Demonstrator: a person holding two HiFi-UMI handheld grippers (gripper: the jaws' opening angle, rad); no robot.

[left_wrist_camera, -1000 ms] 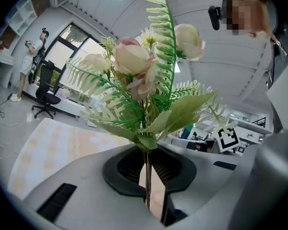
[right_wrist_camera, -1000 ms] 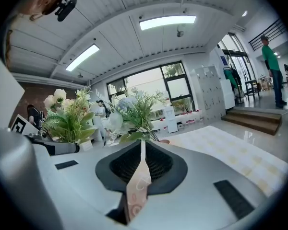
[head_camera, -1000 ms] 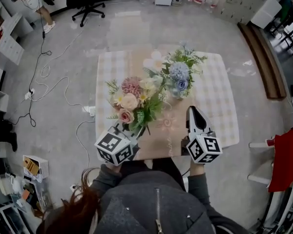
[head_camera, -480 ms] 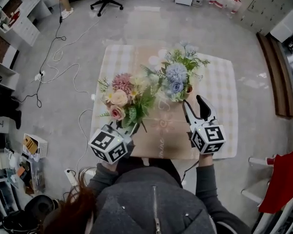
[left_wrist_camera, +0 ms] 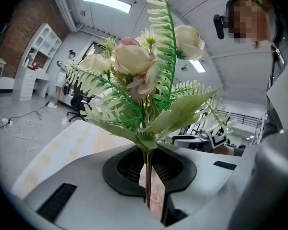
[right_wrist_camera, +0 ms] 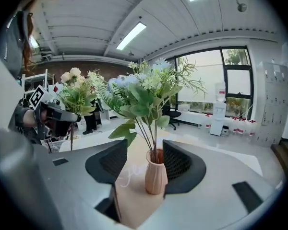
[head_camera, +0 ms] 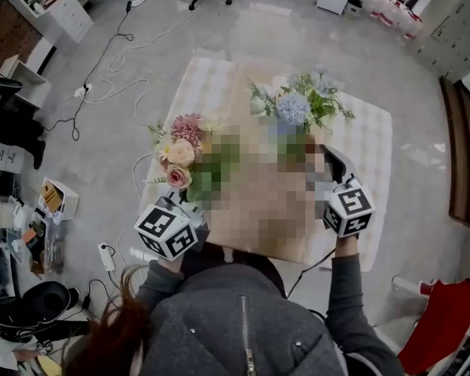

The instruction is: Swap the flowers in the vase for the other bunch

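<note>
Two bunches: our left gripper (left_wrist_camera: 150, 188) clamps the pink bunch (left_wrist_camera: 134, 61); our right gripper (right_wrist_camera: 145, 156), jaws just opened wide, frames the vase (right_wrist_camera: 156, 178) nearer the right edge of the table (head_camera: 370, 186); we should pinch blue stems (right_wrist_camera: 151, 133) above its rim

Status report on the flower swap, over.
Left tool shut on pink bunch. Right tool just opened, vase between jaws. Blue bunch still in vase. No obstruction seen.

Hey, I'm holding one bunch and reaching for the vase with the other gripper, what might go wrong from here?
The right gripper has just been opening its jaws, with the ribbed peach vase between them. Under the tall blue flower bunch it looks top-heavy, so a sideways nudge may tip it. The left gripper pinches the pink and cream flower bunch by thin stems alone, so it might swivel or slip.
</note>
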